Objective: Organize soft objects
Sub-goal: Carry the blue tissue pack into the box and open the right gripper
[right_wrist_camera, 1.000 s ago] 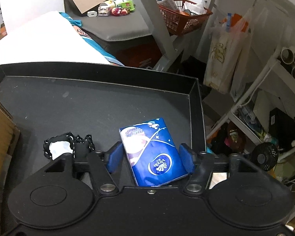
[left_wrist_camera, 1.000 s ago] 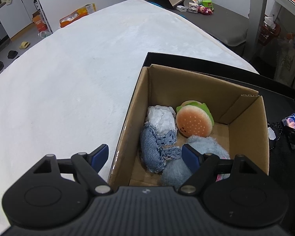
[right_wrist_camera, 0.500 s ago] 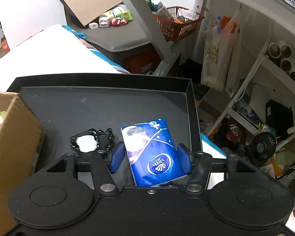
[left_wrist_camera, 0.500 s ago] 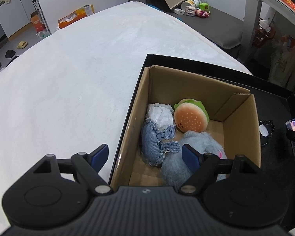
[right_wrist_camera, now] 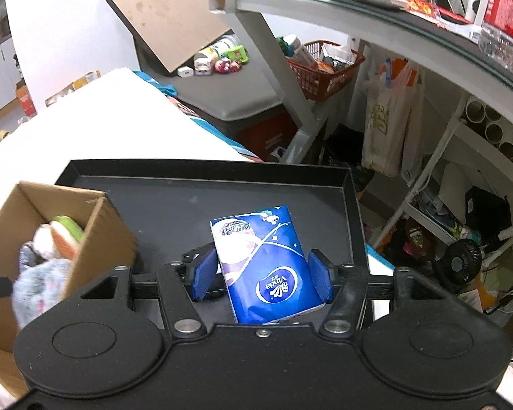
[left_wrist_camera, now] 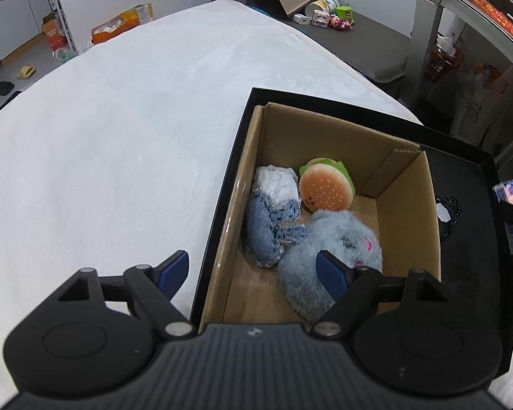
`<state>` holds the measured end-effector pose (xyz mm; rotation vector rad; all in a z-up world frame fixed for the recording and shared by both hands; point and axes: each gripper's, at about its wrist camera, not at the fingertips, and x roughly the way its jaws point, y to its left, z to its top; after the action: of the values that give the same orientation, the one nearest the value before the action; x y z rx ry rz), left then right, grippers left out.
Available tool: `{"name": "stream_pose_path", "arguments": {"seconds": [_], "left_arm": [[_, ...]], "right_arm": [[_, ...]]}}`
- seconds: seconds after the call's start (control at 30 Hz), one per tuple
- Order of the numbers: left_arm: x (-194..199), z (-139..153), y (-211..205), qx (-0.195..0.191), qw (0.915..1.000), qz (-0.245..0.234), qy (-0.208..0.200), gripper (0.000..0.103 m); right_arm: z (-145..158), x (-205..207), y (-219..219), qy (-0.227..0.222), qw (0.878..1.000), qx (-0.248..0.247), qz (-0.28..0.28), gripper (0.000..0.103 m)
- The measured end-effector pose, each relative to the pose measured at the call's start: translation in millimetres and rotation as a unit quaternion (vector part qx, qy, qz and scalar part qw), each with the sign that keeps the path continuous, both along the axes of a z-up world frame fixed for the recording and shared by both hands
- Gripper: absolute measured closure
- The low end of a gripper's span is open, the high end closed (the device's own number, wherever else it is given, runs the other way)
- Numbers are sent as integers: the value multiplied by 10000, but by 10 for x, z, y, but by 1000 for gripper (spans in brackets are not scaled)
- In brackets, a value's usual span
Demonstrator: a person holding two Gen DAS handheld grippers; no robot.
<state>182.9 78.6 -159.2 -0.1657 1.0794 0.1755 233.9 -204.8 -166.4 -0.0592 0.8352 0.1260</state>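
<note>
My right gripper (right_wrist_camera: 262,273) is shut on a blue tissue pack (right_wrist_camera: 263,256) and holds it above the black tray (right_wrist_camera: 222,198). In the left wrist view that pack (left_wrist_camera: 509,194) shows at the right edge. A cardboard box (left_wrist_camera: 407,212) stands in the tray and holds a burger plush (left_wrist_camera: 326,191), a denim piece (left_wrist_camera: 265,229), a white crumpled bundle (left_wrist_camera: 277,184) and a fluffy grey-blue plush (left_wrist_camera: 325,239). My left gripper (left_wrist_camera: 253,266) is open above the box's near left wall, with nothing between its fingers.
A black beaded ring with a white centre (left_wrist_camera: 446,210) lies on the tray (left_wrist_camera: 468,239) right of the box. The white bed cover (left_wrist_camera: 119,136) spreads to the left. A desk with shelves and bags (right_wrist_camera: 393,130) stands to the right.
My right gripper has risen with the tissue pack, and the box has come into its view at the left. The left gripper has drawn back slightly, still open.
</note>
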Motion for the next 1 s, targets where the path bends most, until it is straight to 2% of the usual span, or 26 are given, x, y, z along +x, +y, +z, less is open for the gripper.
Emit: {"name": "stream_pose_path", "arguments": {"seconds": [0.2,0.6,0.9,1.0], "left_arm": [[-84,-1,54,-145,9998,-142,-13,23],[-275,-64,195,-284,9993,-219,-119,37],[-379,-136,284,-398,9990,-201,-77,62],[-411,-144,319,-381,9990,-184,-115,74]], "right_arm": [[140,-81,158,-73,9999,69,90,47],[343,-211,521,-182,9989,189,388,46],[425,-271,761,-201,9977,238,598,46],[434,-282,855,-202,9972,260,675,46]]}}
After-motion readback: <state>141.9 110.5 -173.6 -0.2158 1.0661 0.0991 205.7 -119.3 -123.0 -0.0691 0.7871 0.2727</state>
